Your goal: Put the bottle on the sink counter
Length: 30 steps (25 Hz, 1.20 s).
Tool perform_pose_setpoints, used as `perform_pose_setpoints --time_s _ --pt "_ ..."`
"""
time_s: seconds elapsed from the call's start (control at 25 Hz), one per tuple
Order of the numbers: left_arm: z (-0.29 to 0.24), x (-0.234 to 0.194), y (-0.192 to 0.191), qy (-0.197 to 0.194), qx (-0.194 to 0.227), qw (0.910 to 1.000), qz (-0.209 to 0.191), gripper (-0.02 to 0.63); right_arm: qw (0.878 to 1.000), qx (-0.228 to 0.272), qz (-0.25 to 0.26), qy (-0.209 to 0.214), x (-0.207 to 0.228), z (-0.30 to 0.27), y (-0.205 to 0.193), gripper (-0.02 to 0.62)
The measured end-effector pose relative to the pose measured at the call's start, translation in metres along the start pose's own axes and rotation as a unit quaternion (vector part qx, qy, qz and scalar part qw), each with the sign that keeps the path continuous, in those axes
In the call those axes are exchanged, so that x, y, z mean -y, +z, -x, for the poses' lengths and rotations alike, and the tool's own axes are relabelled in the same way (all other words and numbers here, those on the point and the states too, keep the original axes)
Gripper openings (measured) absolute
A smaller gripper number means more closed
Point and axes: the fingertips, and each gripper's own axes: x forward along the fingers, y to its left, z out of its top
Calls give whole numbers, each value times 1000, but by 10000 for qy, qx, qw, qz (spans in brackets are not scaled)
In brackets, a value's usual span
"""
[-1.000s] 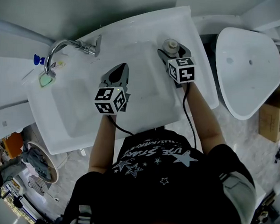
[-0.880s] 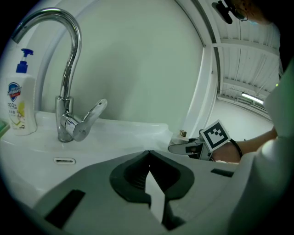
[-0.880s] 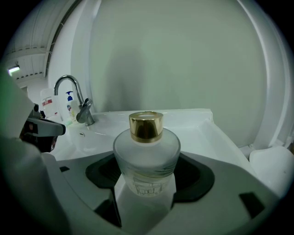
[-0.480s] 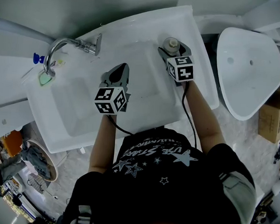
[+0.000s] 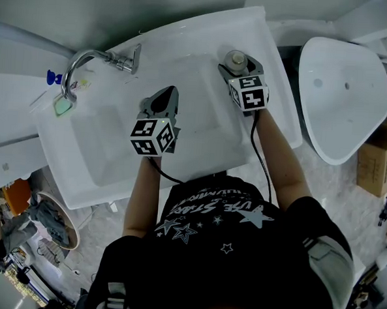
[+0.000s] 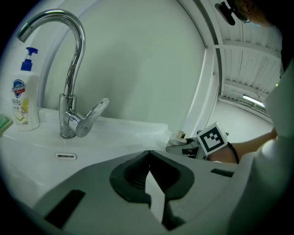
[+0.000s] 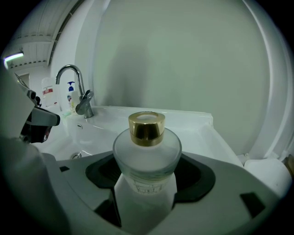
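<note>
Barely shifted since a second ago, the right gripper has edged toward the wall, clamped on the frosted, gold-capped bottle. That bottle is at the back right corner of the sink counter; whether it rests there is unclear. Placement looks nearly done, with release remaining. The left gripper hovers over the basin, jaws together and empty.

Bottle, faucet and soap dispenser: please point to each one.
bottle point(image 7: 146, 129), right gripper view, gold cap.
faucet point(image 6: 68, 114), left gripper view, upright base.
soap dispenser point(image 6: 20, 100), left gripper view, printed label.
</note>
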Motion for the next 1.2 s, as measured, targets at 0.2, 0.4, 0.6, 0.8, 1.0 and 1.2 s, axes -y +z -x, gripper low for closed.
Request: perform_pose_setpoints --time_s 0.2,0.4,0.6,0.8,1.0,1.2 --pt "4 3 -1 -4 16 10000 -29 8 9999 23 118 -76 0 1 1 324" --pt "9 8 -3 15 48 10000 -44 8 10000 0 -25 -49 -1 8 -3 324" --pt "17 14 -1 59 133 9999 -67 8 9998 48 -188 -40 1 20 -7 324" --pt "30 32 0 90 216 9997 -110 8 9993 144 -339 -28 1 44 -7 324" --pt "42 46 1 131 338 9992 -139 8 9985 297 -443 136 -10 65 -4 322" --pt "60 60 2 175 481 9985 -181 8 9967 436 -493 481 -28 89 -1 322"
